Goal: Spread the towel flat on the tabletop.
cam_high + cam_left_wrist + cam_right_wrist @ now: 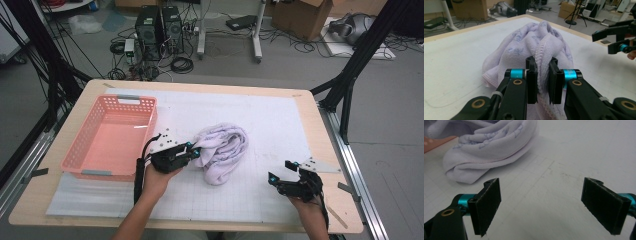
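Crumpled pale lilac terry towel with stitched hem [223,150] lies bunched in a heap near the middle of the table [280,115], on the white gridded mat that covers most of the light wooden top. Left tongs [194,151] at the towel's left edge; in the left gripper view the jaws stand nearly closed, pinching a raised fold of the hem [543,72] between the black pads, cloth bulging above and below the pinch. Towel rests on the mat everywhere else; no part seen lifted clear. Right tongs [281,171] sit near the front right of the table, well apart from the towel, jaws spread wide with nothing between them; the right gripper view shows bare mat between the two pads and the towel's rolled end [489,150] farther off to the upper left. Pink perforated plastic basket with handle slots [85,145] stands on the left part of the table, just beside the left hand [159,179], apart from the towel, nothing visible inside it.
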The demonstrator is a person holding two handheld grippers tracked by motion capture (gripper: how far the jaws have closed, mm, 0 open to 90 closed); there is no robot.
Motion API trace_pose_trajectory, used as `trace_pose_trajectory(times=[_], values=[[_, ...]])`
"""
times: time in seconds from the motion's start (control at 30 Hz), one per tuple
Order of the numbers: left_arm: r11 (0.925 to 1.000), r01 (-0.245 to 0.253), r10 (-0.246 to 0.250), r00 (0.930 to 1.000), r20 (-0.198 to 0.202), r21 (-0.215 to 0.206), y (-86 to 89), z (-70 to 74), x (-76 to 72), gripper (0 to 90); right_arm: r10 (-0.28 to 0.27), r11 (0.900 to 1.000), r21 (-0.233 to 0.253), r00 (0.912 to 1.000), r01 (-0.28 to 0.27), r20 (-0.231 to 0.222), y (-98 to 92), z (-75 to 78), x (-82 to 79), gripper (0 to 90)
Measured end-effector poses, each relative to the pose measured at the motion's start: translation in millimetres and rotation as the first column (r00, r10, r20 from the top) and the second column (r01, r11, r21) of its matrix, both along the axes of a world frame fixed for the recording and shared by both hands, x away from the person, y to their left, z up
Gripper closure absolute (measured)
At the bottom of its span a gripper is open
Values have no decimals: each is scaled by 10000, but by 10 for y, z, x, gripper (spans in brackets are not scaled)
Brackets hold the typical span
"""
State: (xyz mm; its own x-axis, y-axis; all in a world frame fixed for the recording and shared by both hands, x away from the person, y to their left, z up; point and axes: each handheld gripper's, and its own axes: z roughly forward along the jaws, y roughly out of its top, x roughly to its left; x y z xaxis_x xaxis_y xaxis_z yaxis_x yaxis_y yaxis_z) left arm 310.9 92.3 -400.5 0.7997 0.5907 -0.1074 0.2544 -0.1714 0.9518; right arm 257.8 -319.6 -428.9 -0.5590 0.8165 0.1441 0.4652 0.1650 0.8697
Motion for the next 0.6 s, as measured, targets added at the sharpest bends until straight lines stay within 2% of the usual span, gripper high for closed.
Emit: trace_pose_trajectory(times=[0.03, 0.13, 0.17, 0.23, 0.27, 0.3, 0.37, 0.43, 0.47, 0.5, 0.53, 0.57, 0.6], values=[[10000, -53, 53, 10000, 16, -15, 23, 7, -5, 797, 0, 10000, 0, 10000, 0, 0, 0, 0, 0, 148], [9997, -210, 211, 9998, 67, -76, 93, 25, -16, 798, -28, 10000, -53, 9999, 27, -151, 160, -8, 130, 153], [9995, -277, 278, 9996, 72, -118, 123, 29, -18, 798, 294, 9996, -35, 9986, -296, -445, 308, -22, 247, 200], [9993, -357, 359, 9993, 108, -135, 165, 35, -18, 797, 584, 9980, -188, 9960, -598, -677, 432, -45, 337, 213], [9989, -427, 428, 9990, 101, -168, 187, 38, -20, 798, 736, 9968, -250, 9941, -758, -800, 509, -65, 375, 228], [9989, -432, 434, 9990, 106, -194, 208, 40, -21, 798, 736, 9968, -250, 9941, -758, -800, 509, -65, 375, 228], [9985, -517, 519, 9986, 124, -204, 244, 41, -24, 798, 1027, 9935, -379, 9894, -1070, -1030, 663, -108, 432, 234], [9981, -569, 572, 9983, 147, -229, 271, 39, -29, 798, 1532, 9877, -111, 9808, -1557, -1204, 808, -149, 469, 268], [9979, -592, 596, 9981, 146, -261, 282, 37, -32, 798, 2021, 9789, -50, 9708, -2045, -1291, 972, -173, 481, 298], [9978, -601, 606, 9980, 163, -295, 294, 33, -32, 799, 2245, 9737, -72, 9652, -2275, -1340, 1055, -181, 484, 324], [9975, -632, 638, 9978, 172, -306, 304, 30, -34, 799, 2245, 9737, -72, 9652, -2275, -1340, 1055, -181, 484, 324], [9975, -627, 632, 9979, 139, -321, 312, 25, -36, 799, 2471, 9677, -175, 9604, -2514, -1287, 1134, -194, 493, 364], [9974, -618, 624, 9979, 147, -360, 316, 17, -38, 799, 2850, 9529, -666, 9485, -2960, -1382, 1273, -217, 496, 546]])
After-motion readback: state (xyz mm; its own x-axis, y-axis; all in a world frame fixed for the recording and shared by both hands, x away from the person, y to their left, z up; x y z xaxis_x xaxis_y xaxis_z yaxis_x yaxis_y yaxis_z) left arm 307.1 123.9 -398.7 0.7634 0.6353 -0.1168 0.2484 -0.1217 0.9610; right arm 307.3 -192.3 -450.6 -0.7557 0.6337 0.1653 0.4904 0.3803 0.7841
